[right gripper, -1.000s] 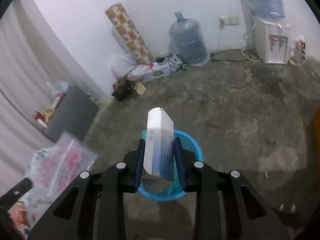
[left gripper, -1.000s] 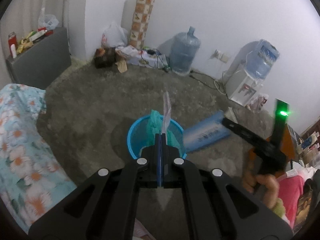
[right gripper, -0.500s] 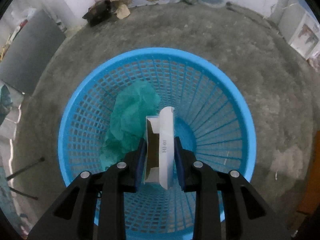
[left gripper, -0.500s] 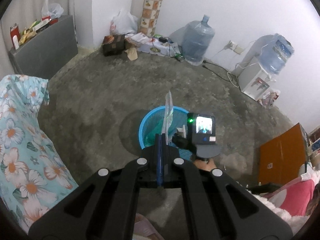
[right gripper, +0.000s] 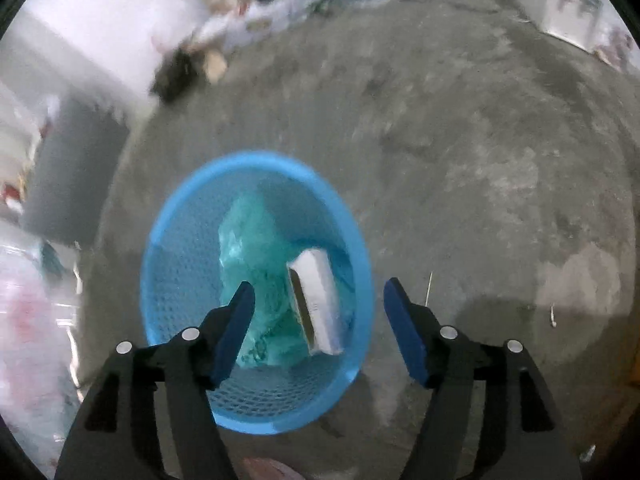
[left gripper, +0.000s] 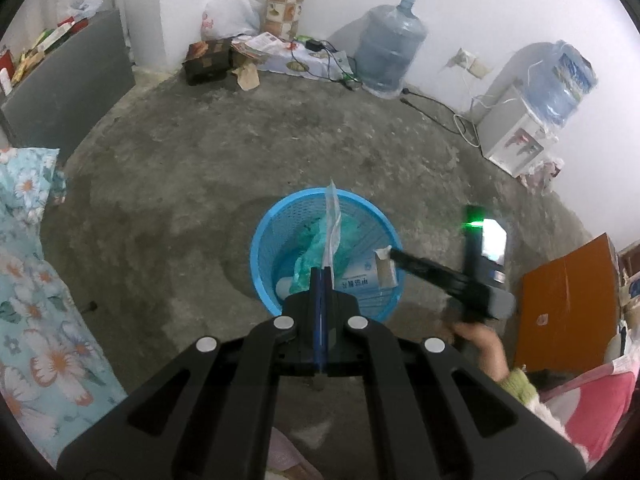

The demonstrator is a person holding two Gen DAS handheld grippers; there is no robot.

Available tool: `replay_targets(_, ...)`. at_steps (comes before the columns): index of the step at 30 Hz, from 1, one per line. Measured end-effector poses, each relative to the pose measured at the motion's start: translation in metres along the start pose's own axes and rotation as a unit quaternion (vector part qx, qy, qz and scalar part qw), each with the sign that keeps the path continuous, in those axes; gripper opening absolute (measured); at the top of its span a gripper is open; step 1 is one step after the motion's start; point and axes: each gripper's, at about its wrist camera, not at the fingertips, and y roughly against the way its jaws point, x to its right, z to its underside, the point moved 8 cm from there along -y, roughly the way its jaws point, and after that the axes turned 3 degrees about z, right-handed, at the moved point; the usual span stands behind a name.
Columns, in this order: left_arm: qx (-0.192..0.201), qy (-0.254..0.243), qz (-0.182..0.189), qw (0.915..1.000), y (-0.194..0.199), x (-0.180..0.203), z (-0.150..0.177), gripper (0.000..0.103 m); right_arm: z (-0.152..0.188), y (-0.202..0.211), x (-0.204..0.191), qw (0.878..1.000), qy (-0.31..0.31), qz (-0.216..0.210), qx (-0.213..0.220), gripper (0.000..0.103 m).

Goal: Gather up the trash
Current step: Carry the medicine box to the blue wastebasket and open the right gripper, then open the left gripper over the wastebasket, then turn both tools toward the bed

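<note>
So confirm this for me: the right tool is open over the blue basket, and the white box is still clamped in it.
Not quite. The right tool is open over the blue basket, but the white box is not clamped in it: it lies loose in the basket beside the green bag, as the right wrist view shows.

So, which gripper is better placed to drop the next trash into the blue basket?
Left. The left gripper is shut on a clear plastic bag above the blue basket; the right gripper is open, its carton already inside.
</note>
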Motion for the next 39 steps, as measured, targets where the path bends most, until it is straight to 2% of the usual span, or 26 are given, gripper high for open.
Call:
replay_targets(1,-0.001,0.001,0.002,1.0,-0.003,0.002,-0.001,0.0,-0.001,0.013,0.003,1.0,-0.016,-0.017,0.015,0.069)
replay_targets(5,-0.008,-0.015,-0.002,0.9999,-0.024,0.016,-0.013,0.0,0.005,0.045,0.009,0.997,-0.053,-0.043,0.044,0.07)
replay_targets(6,-0.014,-0.019,-0.005,0.9997,-0.03,0.019,-0.013,0.004,0.007,0.048,0.008,0.996,-0.055,-0.044,0.046,0.07)
replay_targets(7,-0.032,-0.022,-0.012,0.9992,-0.043,0.02,-0.014,0.013,0.008,0.051,0.006,0.996,-0.055,-0.046,0.047,0.07)
replay_targets(8,-0.044,-0.019,-0.023,0.9986,-0.05,0.018,-0.014,0.044,0.012,0.055,0.003,0.996,-0.055,-0.049,0.048,0.07)
replay_targets(9,-0.049,-0.008,-0.044,0.9978,-0.056,0.012,-0.015,0.06,0.013,0.057,0.002,0.996,-0.056,-0.05,0.047,0.07)
replay_targets(12,-0.03,0.013,-0.055,0.9979,-0.048,0.003,-0.018,0.059,0.022,0.063,-0.003,0.996,-0.057,-0.061,0.044,0.07)
replay_targets(16,-0.013,0.0,-0.073,0.9972,-0.016,-0.002,-0.015,0.06,0.032,0.072,-0.014,0.996,-0.043,-0.068,0.044,0.07)
replay_targets(20,0.023,-0.003,-0.077,0.9967,0.035,0.0,-0.02,0.06,0.039,0.088,-0.028,0.995,-0.034,-0.082,0.05,0.07)
replay_targets(25,0.075,-0.012,-0.084,0.9936,0.107,0.002,-0.015,0.065,0.044,0.12,-0.054,0.993,-0.014,-0.101,0.065,0.07)
replay_targets(31,0.13,0.012,-0.068,0.9891,0.194,-0.006,0.017,0.069,0.056,0.17,-0.108,0.988,0.048,-0.11,0.093,0.076)
replay_targets(34,0.156,0.019,-0.069,0.9851,0.231,-0.013,0.035,0.072,0.069,0.201,-0.143,0.982,0.088,-0.126,0.11,0.084)
replay_targets(39,0.195,0.054,-0.081,0.9759,0.291,-0.036,0.075,0.076,0.095,0.24,-0.196,0.971,0.152,-0.141,0.121,0.09)
